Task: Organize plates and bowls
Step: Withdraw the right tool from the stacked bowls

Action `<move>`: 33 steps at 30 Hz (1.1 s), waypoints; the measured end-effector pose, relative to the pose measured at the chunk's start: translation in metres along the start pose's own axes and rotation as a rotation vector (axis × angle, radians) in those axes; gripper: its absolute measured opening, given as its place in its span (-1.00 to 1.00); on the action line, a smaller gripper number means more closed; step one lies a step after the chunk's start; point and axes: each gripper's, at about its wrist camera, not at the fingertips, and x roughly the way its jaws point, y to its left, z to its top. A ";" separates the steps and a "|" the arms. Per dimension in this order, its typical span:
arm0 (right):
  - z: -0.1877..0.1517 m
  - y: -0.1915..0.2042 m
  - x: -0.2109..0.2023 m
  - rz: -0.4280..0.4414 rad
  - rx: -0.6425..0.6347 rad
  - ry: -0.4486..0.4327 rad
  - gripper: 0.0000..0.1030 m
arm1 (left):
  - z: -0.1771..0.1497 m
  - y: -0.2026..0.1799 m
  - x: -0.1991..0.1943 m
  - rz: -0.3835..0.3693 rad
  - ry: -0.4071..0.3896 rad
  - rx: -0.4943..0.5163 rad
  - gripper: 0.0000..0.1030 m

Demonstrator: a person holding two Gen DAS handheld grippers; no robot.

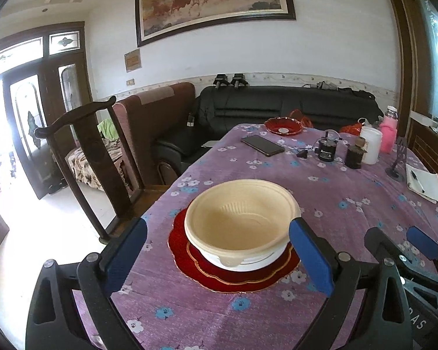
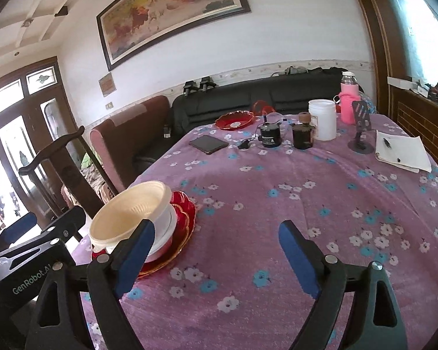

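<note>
A cream bowl [image 1: 239, 218] sits nested in a white bowl [image 1: 248, 264], and both stand on a red scalloped plate [image 1: 233, 277] near the table's left front edge. My left gripper [image 1: 219, 256] is open, its blue fingers to either side of the stack and a little in front of it. The stack also shows in the right wrist view: the cream bowl [image 2: 131, 213], the red plate [image 2: 184, 218]. My right gripper [image 2: 216, 259] is open and empty over the purple tablecloth, to the right of the stack. A second red plate [image 1: 283, 125] lies at the far end.
A phone [image 1: 262, 145], a black jar [image 1: 327, 151], a dark jar [image 1: 354, 154], a white tub [image 1: 370, 144], a pink bottle [image 1: 389, 128], a phone stand [image 1: 397, 166] and a notepad [image 1: 425, 183] stand at the far and right side. A wooden chair [image 1: 87, 157] is beside the table's left edge.
</note>
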 end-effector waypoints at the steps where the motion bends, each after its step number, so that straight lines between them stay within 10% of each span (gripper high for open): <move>1: 0.000 -0.001 0.000 -0.001 0.002 0.001 0.76 | 0.000 -0.001 0.000 0.000 0.000 0.001 0.90; 33: -0.017 -0.010 0.038 -0.088 -0.004 0.087 0.78 | -0.007 0.024 0.035 -0.024 0.032 -0.148 0.90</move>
